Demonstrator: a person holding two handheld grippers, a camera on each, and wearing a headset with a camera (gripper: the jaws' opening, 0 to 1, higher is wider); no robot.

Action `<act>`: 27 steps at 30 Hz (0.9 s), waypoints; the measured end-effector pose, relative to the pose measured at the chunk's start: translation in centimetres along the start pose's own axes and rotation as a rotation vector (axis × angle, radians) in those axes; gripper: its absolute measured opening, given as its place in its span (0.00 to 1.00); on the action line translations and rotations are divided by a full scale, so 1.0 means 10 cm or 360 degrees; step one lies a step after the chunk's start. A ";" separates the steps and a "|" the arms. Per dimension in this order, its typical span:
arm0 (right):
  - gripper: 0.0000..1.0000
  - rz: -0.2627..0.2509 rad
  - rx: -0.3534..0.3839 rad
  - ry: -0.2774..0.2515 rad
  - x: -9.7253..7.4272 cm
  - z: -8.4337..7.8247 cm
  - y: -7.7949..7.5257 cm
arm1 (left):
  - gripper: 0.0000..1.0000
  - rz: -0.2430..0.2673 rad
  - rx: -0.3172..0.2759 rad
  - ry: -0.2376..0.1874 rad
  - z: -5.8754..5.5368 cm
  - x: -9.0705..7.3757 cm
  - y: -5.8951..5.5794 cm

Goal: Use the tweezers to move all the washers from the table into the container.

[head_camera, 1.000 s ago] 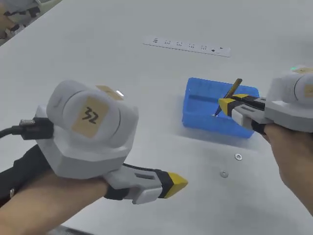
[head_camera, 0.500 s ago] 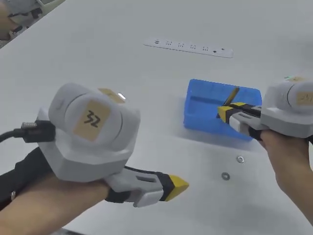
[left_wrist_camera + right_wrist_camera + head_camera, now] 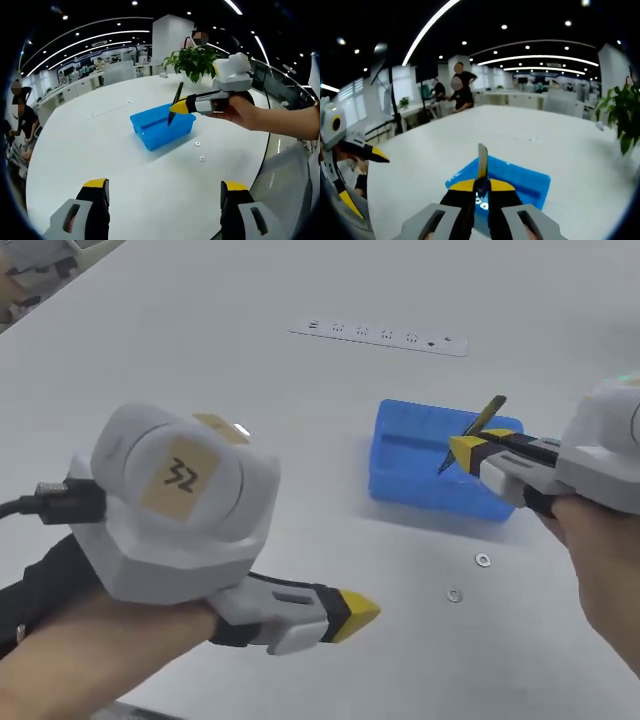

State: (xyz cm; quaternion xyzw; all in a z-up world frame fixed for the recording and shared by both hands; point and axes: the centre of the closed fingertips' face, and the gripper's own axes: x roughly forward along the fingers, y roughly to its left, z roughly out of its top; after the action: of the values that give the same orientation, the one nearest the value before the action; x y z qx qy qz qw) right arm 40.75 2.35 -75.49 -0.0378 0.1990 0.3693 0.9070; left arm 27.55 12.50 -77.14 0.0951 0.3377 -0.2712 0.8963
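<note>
Blue container (image 3: 410, 480) on the white table (image 3: 200, 330), right of centre; on the far side beyond it, a flat power strip (image 3: 380, 337).

Just near of the container's right end, flat on the table, one washer (image 3: 483, 560); a little nearer and to its left, apart from it, a second washer (image 3: 455, 595); both outside the container.

At the right, right gripper (image 3: 465, 452) in the right hand (image 3: 600, 550), jaws clamped tight on the tweezers (image 3: 482, 422); tweezers slanted, upper end up and to the far right, tips down inside the container's right half; touching its floor or not, cannot tell; anything pinched in the tips too small to make out. In the right gripper view, yellow jaw tips pressed together around the tweezers, container straight ahead and below.

At the near left, left gripper (image 3: 350, 613) in the left hand (image 3: 90, 660), above bare table, pointing right, well apart from container and washers; black cable (image 3: 30, 505) plugged into its left side. In the left gripper view, jaws spread wide with nothing between them; container, both washers and the right gripper ahead.

Far off in the gripper views: office desks, a potted plant (image 3: 195, 57), people standing.
</note>
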 end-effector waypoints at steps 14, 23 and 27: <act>0.04 0.0008 -0.0047 0.0110 -0.45 -0.36 0.25 | 0.94 0.0023 -0.0003 -0.0014 0.02 -0.04 0.03; 0.04 0.0049 -0.0038 0.0250 -0.49 -0.70 0.37 | 0.94 0.0044 -0.0013 -0.0021 0.01 -0.05 0.08; 0.04 0.0066 -0.0044 0.0280 -0.48 -0.76 0.38 | 0.94 0.0046 -0.0015 -0.0018 0.00 -0.06 0.08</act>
State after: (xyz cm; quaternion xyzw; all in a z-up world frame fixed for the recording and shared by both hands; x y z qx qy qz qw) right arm 32.48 0.28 -80.33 -0.0784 0.2734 0.3860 0.8776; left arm 27.64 13.45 -76.77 0.0943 0.3323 -0.2571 0.9025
